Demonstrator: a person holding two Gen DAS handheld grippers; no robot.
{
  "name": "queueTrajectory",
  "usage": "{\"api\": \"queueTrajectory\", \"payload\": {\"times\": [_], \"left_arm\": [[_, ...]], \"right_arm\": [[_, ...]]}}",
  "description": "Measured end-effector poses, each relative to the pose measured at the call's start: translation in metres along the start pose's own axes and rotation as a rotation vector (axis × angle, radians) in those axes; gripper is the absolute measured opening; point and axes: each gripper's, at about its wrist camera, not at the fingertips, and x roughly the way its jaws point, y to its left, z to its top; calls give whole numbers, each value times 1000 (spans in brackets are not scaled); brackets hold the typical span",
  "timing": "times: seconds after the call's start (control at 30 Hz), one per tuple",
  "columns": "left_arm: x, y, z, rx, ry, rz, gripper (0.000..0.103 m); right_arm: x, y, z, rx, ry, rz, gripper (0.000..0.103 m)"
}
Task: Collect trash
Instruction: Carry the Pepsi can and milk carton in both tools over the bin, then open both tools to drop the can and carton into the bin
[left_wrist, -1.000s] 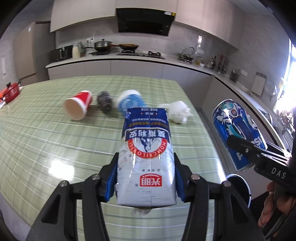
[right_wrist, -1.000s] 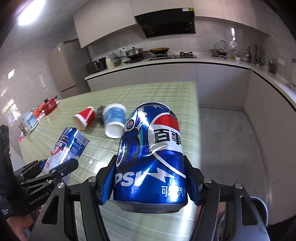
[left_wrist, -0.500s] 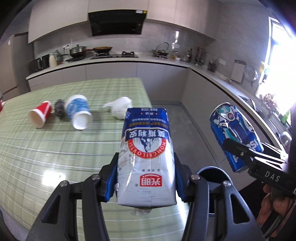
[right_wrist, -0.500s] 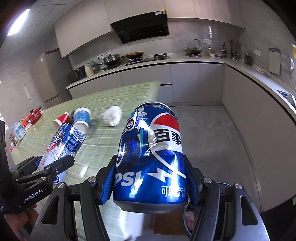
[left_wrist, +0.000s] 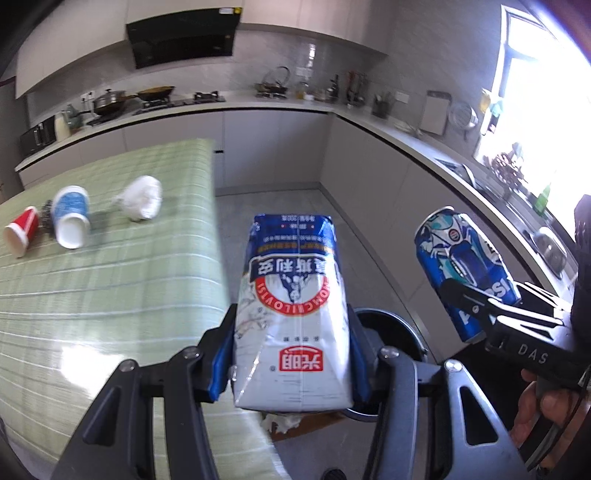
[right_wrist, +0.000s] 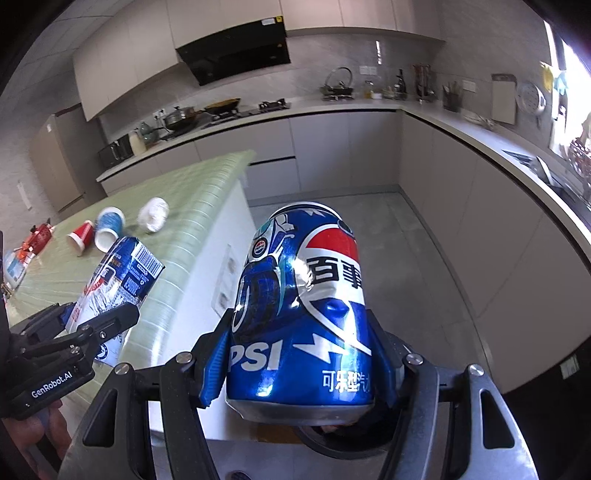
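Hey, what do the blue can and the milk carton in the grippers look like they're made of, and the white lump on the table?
Blue can: thin glossy metal, likely aluminium; it shows sharp glints and dents. Milk carton: coated paperboard, by its folded creases and soft sheen. White lump: probably crumpled tissue or thin plastic; too blurred to tell.

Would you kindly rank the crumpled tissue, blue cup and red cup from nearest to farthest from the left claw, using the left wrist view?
1. Crumpled tissue, near the table's edge.
2. Blue cup, lying left of the tissue.
3. Red cup, farthest left.
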Motion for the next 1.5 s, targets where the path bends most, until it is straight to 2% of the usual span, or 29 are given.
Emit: {"api": "queueTrajectory", "payload": {"times": [0.27, 0.63, 1.0, 1.2, 1.23, 1.27, 1.3, 1.33, 1.37, 1.43, 1.5], "left_arm": [[29, -47, -16, 33, 72, -40, 53], [77, -88, -54, 2, 177, -36, 53], [120, -105, -84, -80, 253, -17, 53], [145, -103, -86, -129, 303, -50, 54], [150, -101, -84, -136, 321, -76, 55], [154, -99, -83, -144, 335, -81, 63], [157, -95, -83, -159, 341, -55, 72], [155, -91, -82, -179, 326, -26, 89], [149, -86, -81, -193, 301, -3, 96], [138, -79, -78, -211, 258, 50, 97], [131, -75, -77, -218, 247, 90, 97]], "right_arm": [[9, -52, -37, -35, 57, -37, 67], [52, -102, -78, -116, 160, -3, 67], [104, -117, -106, -226, 245, 61, 67], [135, -112, -116, -286, 292, 98, 67], [140, -111, -117, -299, 296, 106, 67], [146, -108, -118, -323, 302, 119, 68], [152, -103, -119, -374, 292, 115, 77], [155, -102, -119, -413, 276, 78, 103], [156, -103, -118, -430, 269, 38, 103], [153, -111, -111, -417, 250, 62, 103], [150, -117, -106, -420, 231, 30, 103]]}}
